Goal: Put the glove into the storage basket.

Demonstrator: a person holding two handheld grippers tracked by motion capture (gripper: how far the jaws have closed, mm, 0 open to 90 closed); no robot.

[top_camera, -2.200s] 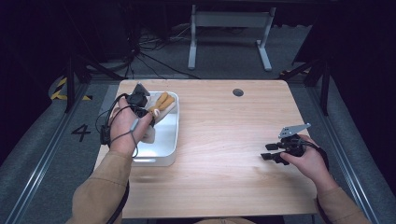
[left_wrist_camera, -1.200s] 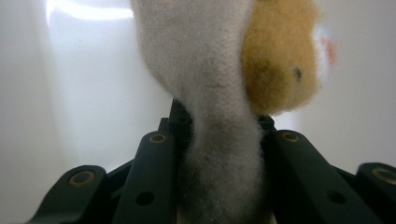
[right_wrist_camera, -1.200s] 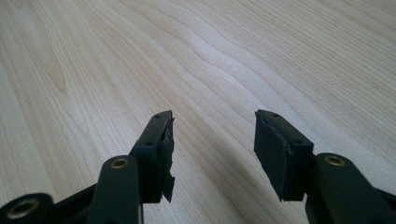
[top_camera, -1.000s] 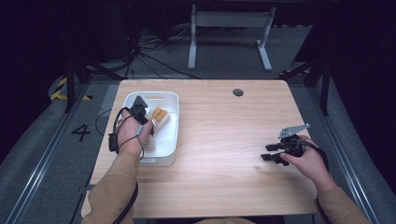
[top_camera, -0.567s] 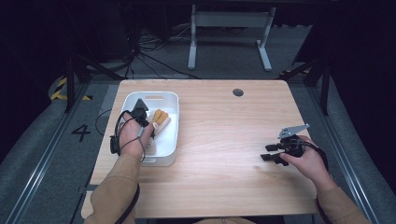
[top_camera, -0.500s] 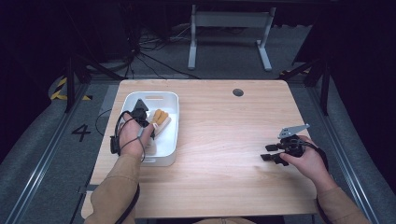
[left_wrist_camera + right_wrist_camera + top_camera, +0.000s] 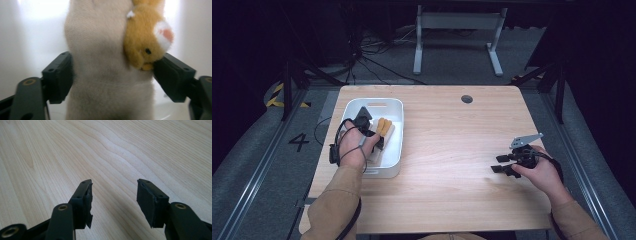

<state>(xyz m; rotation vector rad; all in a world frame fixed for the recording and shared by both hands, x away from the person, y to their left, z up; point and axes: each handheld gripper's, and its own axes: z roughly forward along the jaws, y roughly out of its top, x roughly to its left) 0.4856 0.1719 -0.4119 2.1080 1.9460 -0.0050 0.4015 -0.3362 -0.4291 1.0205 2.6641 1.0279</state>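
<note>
The left gripper (image 7: 112, 75) had just been opening, its jaws wide around the plush toy (image 7: 110, 62) inside the white bin (image 7: 394, 107); the right gripper (image 7: 113, 202) rested open over the table (image 7: 50, 157), far right

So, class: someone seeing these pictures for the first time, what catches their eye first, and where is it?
The plush toy, cream with an orange animal face, stands out first: it lies in the white tub at the table's left, between the jaws of the left hand-held gripper, which have just been opening. Next comes the right hand-held gripper, open and holding nothing, low over the bare wooden table at the right.
</note>
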